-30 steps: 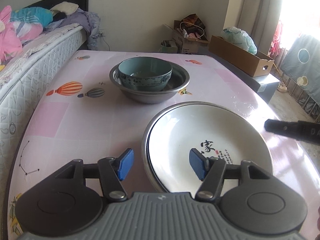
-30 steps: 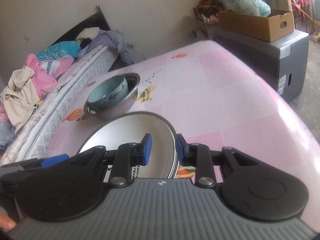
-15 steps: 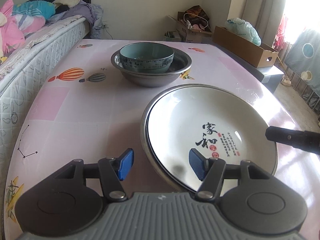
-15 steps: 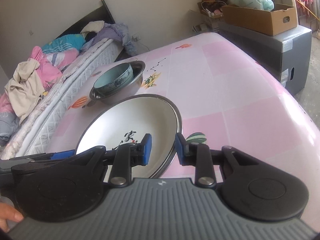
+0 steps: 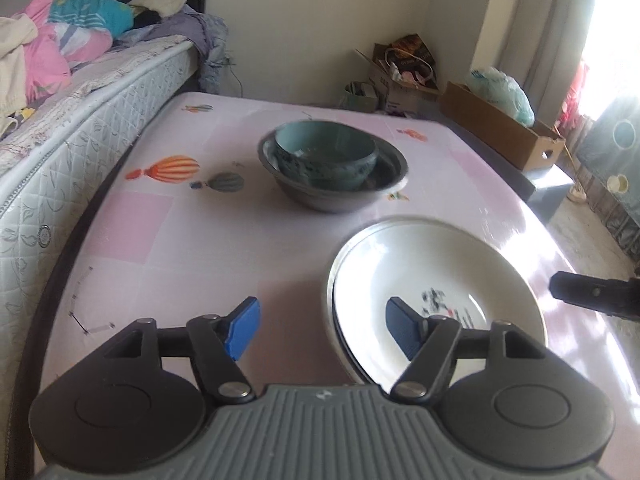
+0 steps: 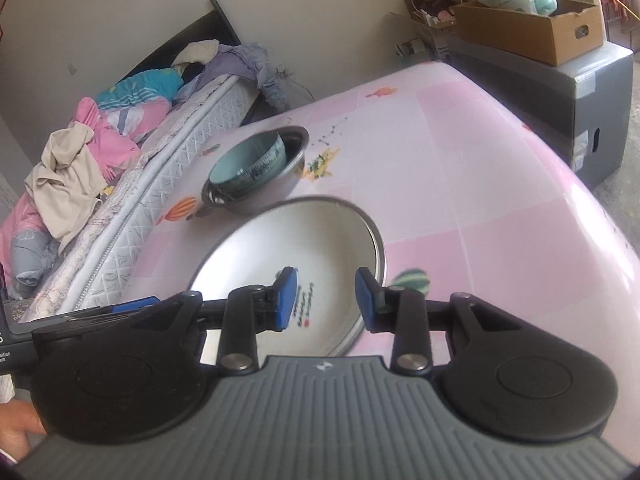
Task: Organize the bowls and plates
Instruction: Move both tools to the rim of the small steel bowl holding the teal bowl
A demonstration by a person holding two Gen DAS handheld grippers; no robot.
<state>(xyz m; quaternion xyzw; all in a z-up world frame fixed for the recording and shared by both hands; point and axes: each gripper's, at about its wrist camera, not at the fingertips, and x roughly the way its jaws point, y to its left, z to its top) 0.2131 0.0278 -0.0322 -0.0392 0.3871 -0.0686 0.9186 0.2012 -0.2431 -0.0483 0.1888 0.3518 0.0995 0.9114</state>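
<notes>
both hand-held grippers are now apart. right hand-held gripper (image 6: 326, 296), clamped on the plate (image 6: 280, 256) rim a second ago, has released it. left hand-held gripper (image 5: 320, 330) holds nothing. plate lies stacked on the table (image 5: 200, 240), near the bowl (image 5: 326, 152): placement looks complete.

Stacked bowls (image 5: 332, 164) beyond plate (image 5: 432, 280)

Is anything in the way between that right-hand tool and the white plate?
Nothing visible. The right tool is open right at the white plate, its pads either side of the near rim. The teal bowl in the steel basin sits farther back.
</notes>
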